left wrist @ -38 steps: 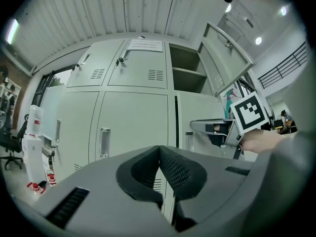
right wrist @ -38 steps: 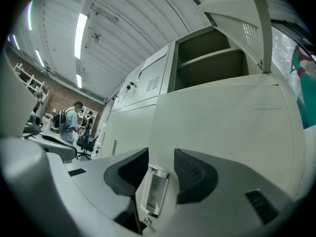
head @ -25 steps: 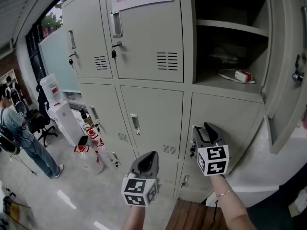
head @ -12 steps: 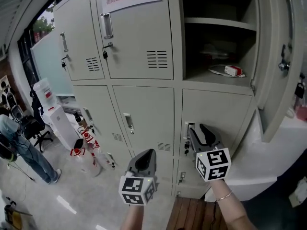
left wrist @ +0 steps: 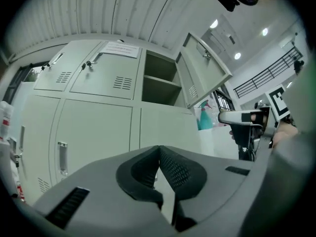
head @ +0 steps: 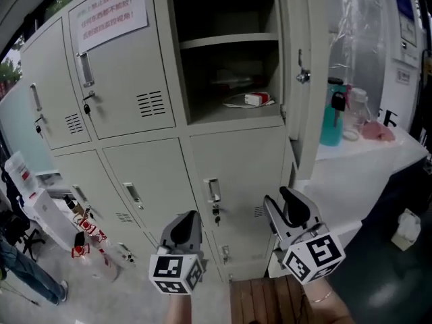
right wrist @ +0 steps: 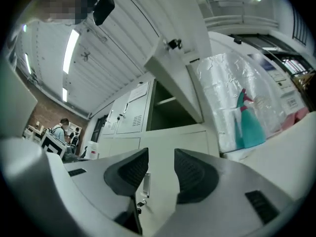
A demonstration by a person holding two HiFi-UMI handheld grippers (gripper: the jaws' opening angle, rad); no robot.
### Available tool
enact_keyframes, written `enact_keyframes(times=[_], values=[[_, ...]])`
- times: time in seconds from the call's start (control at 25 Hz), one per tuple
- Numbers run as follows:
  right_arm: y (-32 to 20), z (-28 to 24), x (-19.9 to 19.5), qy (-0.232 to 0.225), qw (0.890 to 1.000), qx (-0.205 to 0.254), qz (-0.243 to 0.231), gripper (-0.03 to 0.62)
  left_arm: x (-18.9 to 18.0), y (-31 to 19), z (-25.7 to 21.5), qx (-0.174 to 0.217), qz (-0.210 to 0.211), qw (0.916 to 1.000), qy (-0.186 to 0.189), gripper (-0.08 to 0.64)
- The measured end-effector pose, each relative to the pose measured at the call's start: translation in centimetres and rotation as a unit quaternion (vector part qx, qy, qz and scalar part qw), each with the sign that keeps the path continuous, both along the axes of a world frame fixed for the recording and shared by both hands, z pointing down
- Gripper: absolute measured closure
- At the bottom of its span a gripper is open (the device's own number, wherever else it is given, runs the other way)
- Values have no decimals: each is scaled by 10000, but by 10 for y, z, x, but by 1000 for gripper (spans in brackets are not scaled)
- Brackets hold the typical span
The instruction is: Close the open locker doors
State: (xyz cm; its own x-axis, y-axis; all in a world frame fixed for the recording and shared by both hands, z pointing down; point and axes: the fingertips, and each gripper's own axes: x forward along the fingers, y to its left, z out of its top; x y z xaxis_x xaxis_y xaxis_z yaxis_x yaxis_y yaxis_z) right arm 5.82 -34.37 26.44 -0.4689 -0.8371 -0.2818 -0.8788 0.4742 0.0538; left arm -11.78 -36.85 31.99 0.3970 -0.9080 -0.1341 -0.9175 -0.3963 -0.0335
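Observation:
A bank of grey lockers fills the head view. One upper compartment (head: pixel 229 52) stands open, with a shelf and a small red-and-white item (head: pixel 256 98) on its floor. Its door (head: pixel 300 73) is swung out to the right, nearly edge-on. The same door (left wrist: pixel 202 75) shows in the left gripper view and rises over my right gripper as door (right wrist: pixel 175 78). My left gripper (head: pixel 183 229) hangs low before the lower lockers, pads together and empty (left wrist: pixel 159 149). To its right, my right gripper (head: pixel 287 211) has its jaws opening, with nothing between them (right wrist: pixel 160 164).
A white table (head: pixel 364 174) stands right of the lockers with a teal spray bottle (head: pixel 332 120) and a clear bottle on it. A paper notice (head: pixel 111 12) hangs on the upper left door. A water dispenser (head: pixel 40 208) and a person's legs (head: pixel 27 275) are at lower left.
The head view has swung right, so the open compartment now sits at top centre and the table has come into view. Both grippers stay low in front of the lower lockers.

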Motion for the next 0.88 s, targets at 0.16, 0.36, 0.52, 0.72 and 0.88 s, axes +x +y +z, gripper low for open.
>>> enact_keyframes(times=[0.16,0.36,0.52,0.72,0.88], values=[[42,-24,46,-183,9984,289,439,436,33,-1,-22,195,444,9988,0,540],[86,-61,79,-441,9945,714,632,422,65,7,-50,394,778,9962,-2,540],[108,-91,84,-459,9928,973,532,410,86,17,-74,564,1007,9933,16,540],[126,-126,73,-452,9914,1206,251,408,103,34,-97,692,1211,9902,47,540],[125,-141,58,-341,9920,1211,133,408,109,47,-110,730,1327,9883,152,540]])
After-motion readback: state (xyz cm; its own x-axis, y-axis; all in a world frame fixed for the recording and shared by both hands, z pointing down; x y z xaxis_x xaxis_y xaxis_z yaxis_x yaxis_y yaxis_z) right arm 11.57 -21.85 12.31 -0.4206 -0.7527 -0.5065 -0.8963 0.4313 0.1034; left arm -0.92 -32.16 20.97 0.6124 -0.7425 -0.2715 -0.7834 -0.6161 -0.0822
